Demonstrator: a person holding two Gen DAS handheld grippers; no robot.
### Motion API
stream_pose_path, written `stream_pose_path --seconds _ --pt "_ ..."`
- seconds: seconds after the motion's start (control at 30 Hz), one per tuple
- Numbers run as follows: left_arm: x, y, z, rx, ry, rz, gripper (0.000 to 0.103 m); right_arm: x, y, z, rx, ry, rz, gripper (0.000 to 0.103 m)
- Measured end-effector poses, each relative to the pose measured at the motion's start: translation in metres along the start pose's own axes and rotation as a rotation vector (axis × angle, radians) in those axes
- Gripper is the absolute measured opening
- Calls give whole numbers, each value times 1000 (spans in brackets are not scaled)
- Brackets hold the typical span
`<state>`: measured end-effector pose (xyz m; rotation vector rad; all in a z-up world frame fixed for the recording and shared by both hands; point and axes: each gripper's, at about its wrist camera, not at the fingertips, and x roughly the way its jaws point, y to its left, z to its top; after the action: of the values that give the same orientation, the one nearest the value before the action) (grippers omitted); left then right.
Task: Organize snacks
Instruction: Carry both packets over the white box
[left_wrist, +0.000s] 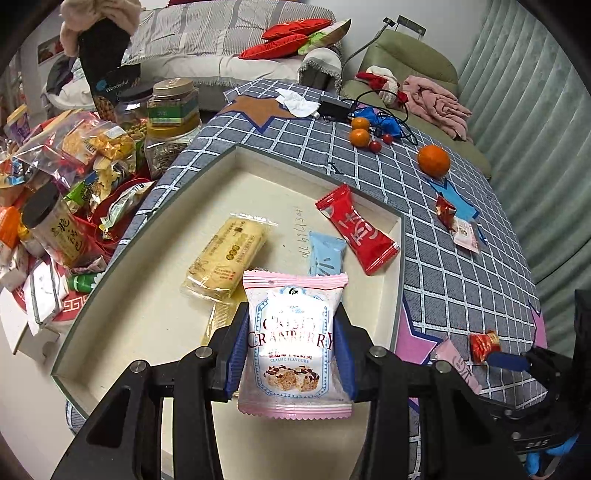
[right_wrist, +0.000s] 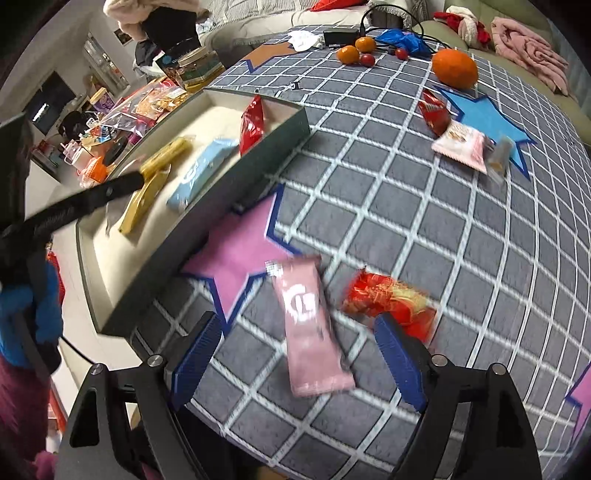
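Observation:
My left gripper is shut on a pink-and-white "Crispy Cranberry" packet, held above the near end of the cream-lined box. In the box lie a yellow bar, a light blue packet and a red packet. My right gripper is open just above the checked cloth, its fingers on either side of a pink packet. A red candy lies next to the right finger. Another pink packet and a red candy lie farther off.
Oranges, cherry tomatoes, a black charger with cables and a tissue sit at the far end of the cloth. Jars and bagged snacks crowd the table left of the box. A sofa with cushions stands behind.

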<state>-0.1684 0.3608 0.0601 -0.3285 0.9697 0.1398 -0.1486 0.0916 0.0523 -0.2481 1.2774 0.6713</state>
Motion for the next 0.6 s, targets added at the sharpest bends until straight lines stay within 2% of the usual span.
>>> stream_pose_path --seconds 0.03,0.07,0.1,0.17,0.23,0.27,0.33,0.43,0.47,0.6 --pt "0 -1 -1 1 2 -1 46 2 -1 -1 5 3 -7 85" --pt "0 -1 -1 1 2 -1 46 5 -2 0 14 7 -7 78" --pt "0 -1 -1 1 1 0 46 9 -3 2 27 18 -3 65" --pt "-2 -1 -2 2 0 2 46 18 -2 5 29 32 -10 49" --pt "-3 0 -2 1 1 5 46 22 8 8 -21 22 -73 41" --pt "-3 1 -1 1 2 7 46 24 12 9 -45 21 -97 30" --pt "-5 2 0 3 -2 7 46 23 17 11 -53 14 -83 27" --pt "-7 3 2 5 -10 8 46 9 18 18 -26 -29 -13 27" --pt "-7 5 4 6 -13 9 46 -1 19 24 -15 -51 25 27" --pt "-9 10 11 -6 -28 12 46 -20 32 50 -17 -105 79 27"
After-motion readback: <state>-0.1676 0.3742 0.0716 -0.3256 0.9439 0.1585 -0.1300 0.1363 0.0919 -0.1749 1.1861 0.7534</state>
